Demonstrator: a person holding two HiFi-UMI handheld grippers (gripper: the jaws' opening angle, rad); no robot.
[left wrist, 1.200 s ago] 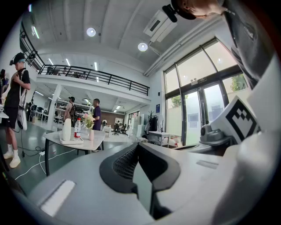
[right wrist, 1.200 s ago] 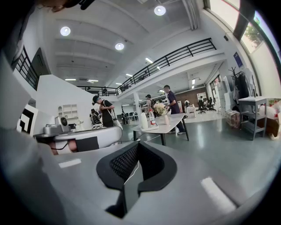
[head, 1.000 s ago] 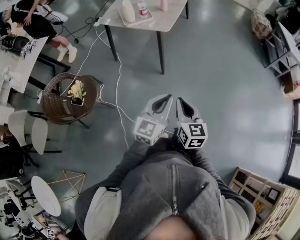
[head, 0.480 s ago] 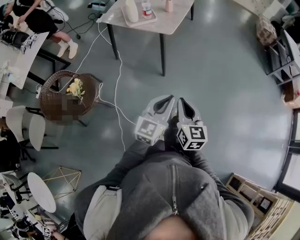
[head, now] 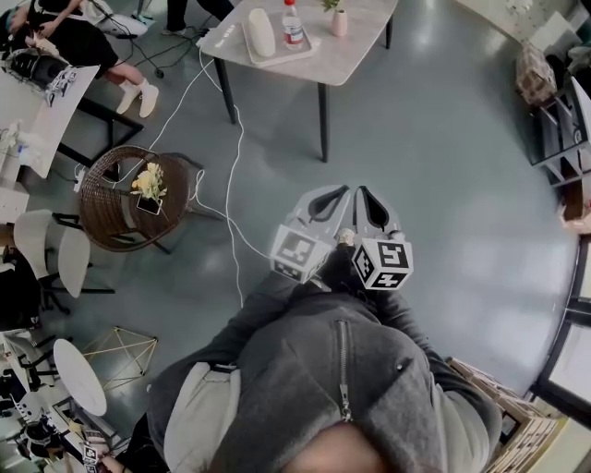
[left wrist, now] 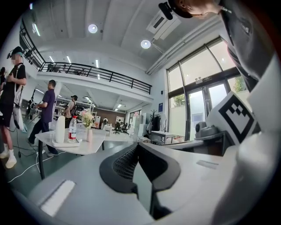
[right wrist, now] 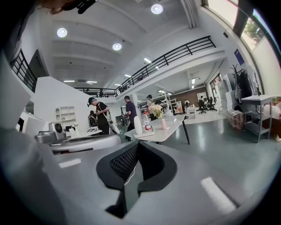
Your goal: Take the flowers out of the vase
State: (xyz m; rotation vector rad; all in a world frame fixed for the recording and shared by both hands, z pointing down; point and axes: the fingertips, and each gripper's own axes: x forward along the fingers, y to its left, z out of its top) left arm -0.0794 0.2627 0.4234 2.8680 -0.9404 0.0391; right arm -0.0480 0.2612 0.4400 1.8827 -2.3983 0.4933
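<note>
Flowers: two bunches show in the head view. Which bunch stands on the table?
The pale flowers in the small vase, beside the bottle on the table at top. The yellow flowers sit on the wicker chair at left instead.

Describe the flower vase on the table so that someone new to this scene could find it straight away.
Look to the pale table at the top of the head view. A tray on it carries a white cylinder and a red-labelled bottle; the vase stands just off the tray. It is the small pink one, the only thing there holding flowers.
</note>
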